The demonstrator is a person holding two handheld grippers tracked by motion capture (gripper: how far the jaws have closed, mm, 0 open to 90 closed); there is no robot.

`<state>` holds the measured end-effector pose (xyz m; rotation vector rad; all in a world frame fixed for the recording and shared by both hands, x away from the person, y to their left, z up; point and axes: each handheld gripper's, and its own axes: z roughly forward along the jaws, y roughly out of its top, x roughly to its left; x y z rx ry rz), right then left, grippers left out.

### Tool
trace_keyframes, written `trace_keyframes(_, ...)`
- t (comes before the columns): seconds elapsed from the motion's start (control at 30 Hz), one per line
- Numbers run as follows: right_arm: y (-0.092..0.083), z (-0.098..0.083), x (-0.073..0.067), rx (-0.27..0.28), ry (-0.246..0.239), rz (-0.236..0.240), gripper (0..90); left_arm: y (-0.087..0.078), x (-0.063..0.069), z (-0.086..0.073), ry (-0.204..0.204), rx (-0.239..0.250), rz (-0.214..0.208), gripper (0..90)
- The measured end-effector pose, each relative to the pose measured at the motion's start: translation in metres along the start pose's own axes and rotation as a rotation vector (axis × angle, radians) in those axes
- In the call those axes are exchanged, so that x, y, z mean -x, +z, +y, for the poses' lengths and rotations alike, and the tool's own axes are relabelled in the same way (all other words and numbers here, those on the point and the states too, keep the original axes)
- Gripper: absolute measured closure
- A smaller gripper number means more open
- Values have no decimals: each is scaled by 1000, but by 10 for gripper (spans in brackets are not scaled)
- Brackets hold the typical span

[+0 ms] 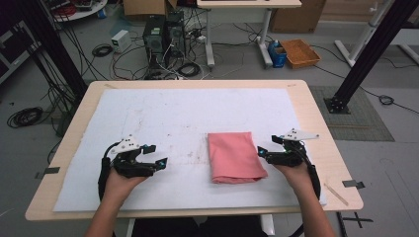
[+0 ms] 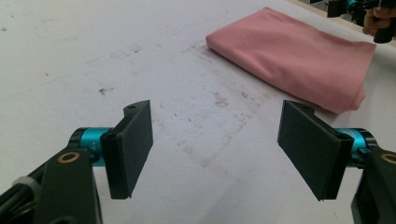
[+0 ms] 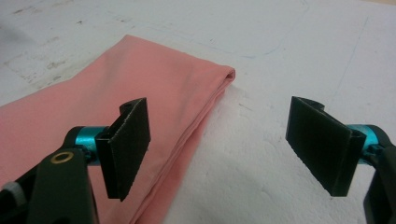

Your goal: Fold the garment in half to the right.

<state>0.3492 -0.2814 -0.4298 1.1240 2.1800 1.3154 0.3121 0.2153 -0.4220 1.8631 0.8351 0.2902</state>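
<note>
The pink cloth (image 1: 234, 157) lay folded into a neat oblong on the white mat (image 1: 163, 118), just right of centre, long side running 12 to 6. From the look of it the folding was done, or close to it: edges squared, layers stacked, no loose corner. What might've been left, as far as I could judge, was one more fold or just pulling the hands away.

Left gripper (image 1: 157, 154) sat at about 9 o'clock from the cloth, well apart from it, jaws spread wide w/ nothing between them but bare mat. Right gripper (image 1: 262, 152) was at 3 o'clock, just beside the cloth's right edge; its jaws also stood wide apart, one hanging over the fabric, the other over the mat, pads not pressing on anything. So neither was gripping.

Materials: cloth (image 3: 140, 88) looked soft, thin, matte knit, w/ a rounded fold along its edge and a few layers showing at the side. In the left gripper view it (image 2: 294, 56) read as a flat, slightly puffy slab. Mat was white, papery or foam-like, scuffed w/ brown smudges and faint pen lines. Pads (image 2: 133, 144) were flat black rectangles, finely textured, on teal mounts. Table (image 1: 326, 148) was pale wood, rounded corners.
</note>
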Motion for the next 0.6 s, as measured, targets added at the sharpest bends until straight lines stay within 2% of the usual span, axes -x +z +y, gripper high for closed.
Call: trace_keyframes(0.6,3,-2,1,-16,-1,4,219,2,0,0,4,-16,-5,267)
